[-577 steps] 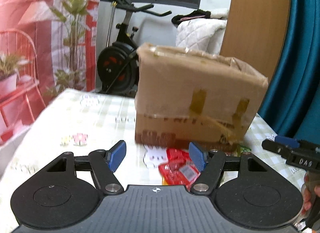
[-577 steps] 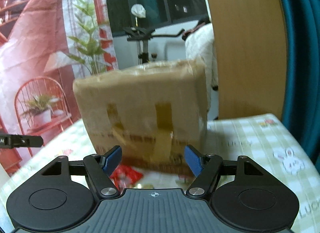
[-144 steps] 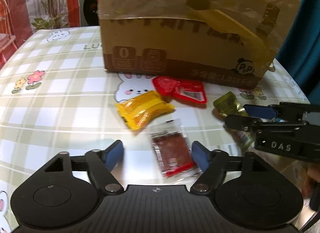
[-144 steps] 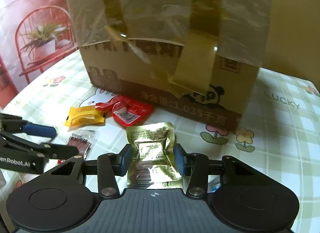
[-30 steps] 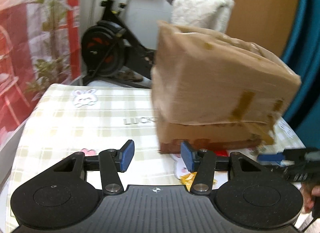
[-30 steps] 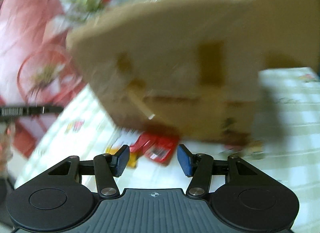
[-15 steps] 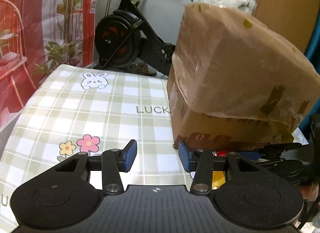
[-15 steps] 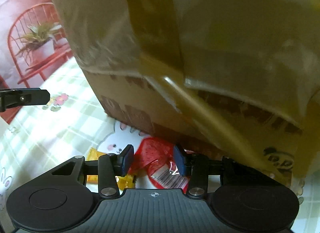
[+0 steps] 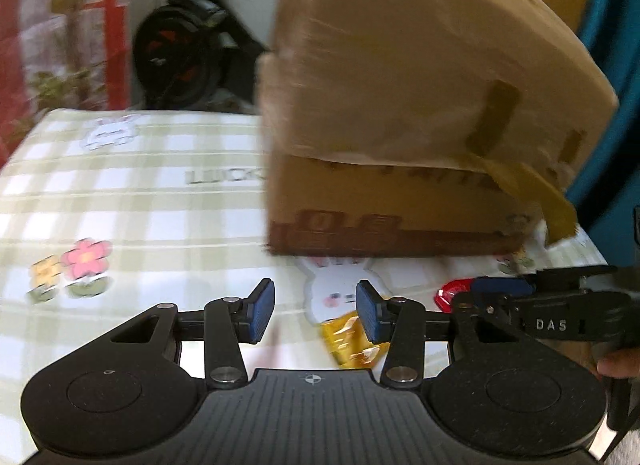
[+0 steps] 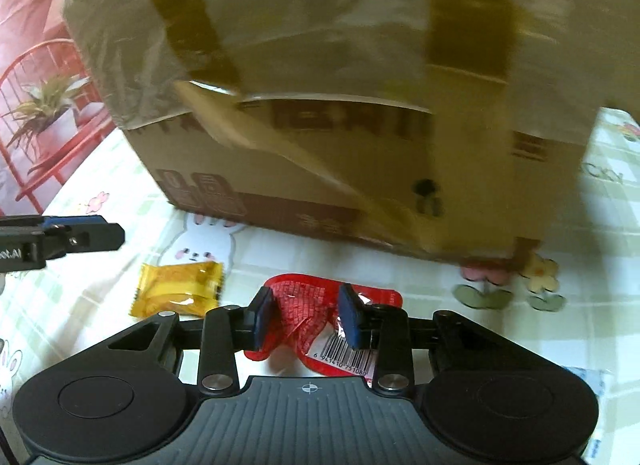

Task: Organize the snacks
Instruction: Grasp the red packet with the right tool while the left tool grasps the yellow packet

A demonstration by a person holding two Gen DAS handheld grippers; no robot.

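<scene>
A red snack packet (image 10: 308,317) with a barcode lies on the checked tablecloth, crumpled between the blue pads of my right gripper (image 10: 306,317), which is closing on it. A yellow snack packet (image 10: 180,289) lies just left of it; it also shows in the left wrist view (image 9: 348,339). My left gripper (image 9: 316,315) is open and empty above the cloth, left of the yellow packet. The right gripper (image 9: 500,293) shows at the right of the left wrist view, over the red packet (image 9: 456,291). The taped cardboard box (image 10: 320,97) stands right behind the packets.
The box (image 9: 420,125) fills the back right of the table (image 9: 120,193). An exercise bike (image 9: 180,49) and a plant stand beyond the far edge. A red chair (image 10: 44,85) is off the left side. A blue curtain (image 9: 616,65) hangs at the right.
My right gripper has dropped to the table and narrowed its pads around the red packet. My left gripper has lowered a little and shifted; its view is blurred by motion.
</scene>
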